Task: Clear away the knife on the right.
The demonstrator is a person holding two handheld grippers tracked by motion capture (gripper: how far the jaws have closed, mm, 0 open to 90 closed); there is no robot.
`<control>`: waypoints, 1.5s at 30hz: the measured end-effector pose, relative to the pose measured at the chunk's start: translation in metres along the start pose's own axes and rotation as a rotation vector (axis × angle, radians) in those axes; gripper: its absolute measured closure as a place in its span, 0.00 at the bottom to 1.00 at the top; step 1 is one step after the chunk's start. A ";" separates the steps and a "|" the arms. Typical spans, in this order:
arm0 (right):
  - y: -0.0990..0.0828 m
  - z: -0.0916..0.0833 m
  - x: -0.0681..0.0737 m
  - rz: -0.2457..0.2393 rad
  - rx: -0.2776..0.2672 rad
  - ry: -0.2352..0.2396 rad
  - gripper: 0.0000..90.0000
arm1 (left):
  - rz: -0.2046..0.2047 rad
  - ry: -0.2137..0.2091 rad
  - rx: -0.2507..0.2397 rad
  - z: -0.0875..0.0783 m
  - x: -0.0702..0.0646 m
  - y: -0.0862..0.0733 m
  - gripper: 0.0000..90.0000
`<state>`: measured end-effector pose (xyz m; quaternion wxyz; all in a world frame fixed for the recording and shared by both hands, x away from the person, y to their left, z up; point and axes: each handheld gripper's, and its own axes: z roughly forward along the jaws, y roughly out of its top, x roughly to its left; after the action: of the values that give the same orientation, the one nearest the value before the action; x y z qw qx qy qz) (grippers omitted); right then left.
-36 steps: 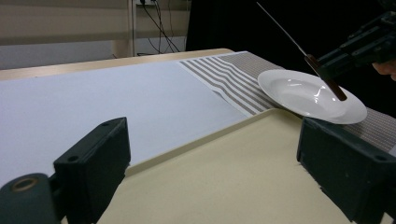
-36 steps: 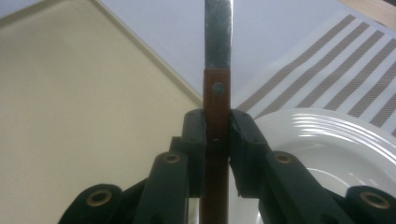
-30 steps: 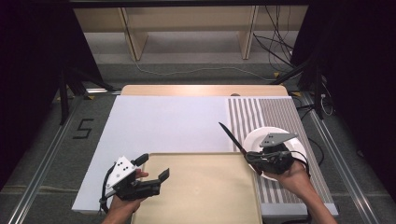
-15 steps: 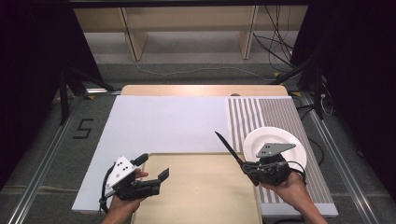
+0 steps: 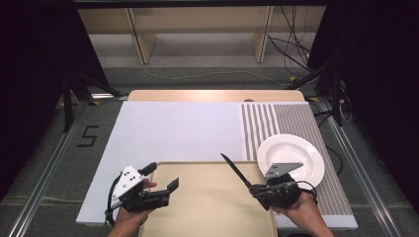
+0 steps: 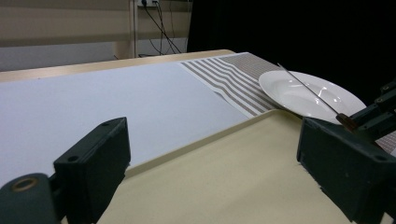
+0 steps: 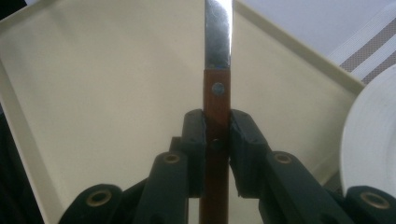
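Clamping a knife (image 5: 236, 171) over the tray (image 5: 207, 217) rim, right tool (image 5: 260, 190), left tool (image 5: 163, 185) wide, plate (image 5: 291, 160) close beside.

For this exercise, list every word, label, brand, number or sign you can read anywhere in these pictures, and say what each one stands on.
"5": a single dark figure marked on the grey floor to the left of the table, seen in the high view.
No other writing can be read: the knife, the plate and the tray carry no readable label or brand.
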<state>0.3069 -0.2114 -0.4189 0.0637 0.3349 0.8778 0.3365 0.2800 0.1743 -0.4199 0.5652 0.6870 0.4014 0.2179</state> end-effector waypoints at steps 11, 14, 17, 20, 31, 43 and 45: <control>-0.007 0.016 0.012 -0.018 0.087 0.020 0.86 | 0.002 0.000 0.002 0.000 0.000 -0.001 0.11; -0.010 0.020 0.014 -0.022 0.122 0.023 0.86 | 0.002 0.001 0.002 0.000 0.000 -0.001 0.11; -0.012 0.021 0.017 -0.009 0.153 0.034 0.86 | -0.001 0.002 0.001 0.000 0.000 -0.001 0.11; -0.014 0.023 0.019 -0.009 0.173 0.040 0.86 | 0.000 0.001 0.003 0.000 0.000 -0.001 0.11; -0.025 0.030 0.026 -0.007 0.282 0.031 0.86 | 0.001 0.003 0.008 0.001 0.000 -0.001 0.11; -0.024 0.033 0.031 0.010 0.324 0.018 0.56 | 0.004 0.002 0.010 0.001 0.000 -0.001 0.11; -0.021 0.031 0.031 -0.007 0.291 0.009 0.51 | 0.004 0.002 0.010 0.001 0.000 -0.002 0.11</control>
<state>0.2822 -0.1869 -0.4523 0.0117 0.3363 0.9187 0.2068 0.2804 0.1736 -0.4216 0.5607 0.6905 0.4017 0.2178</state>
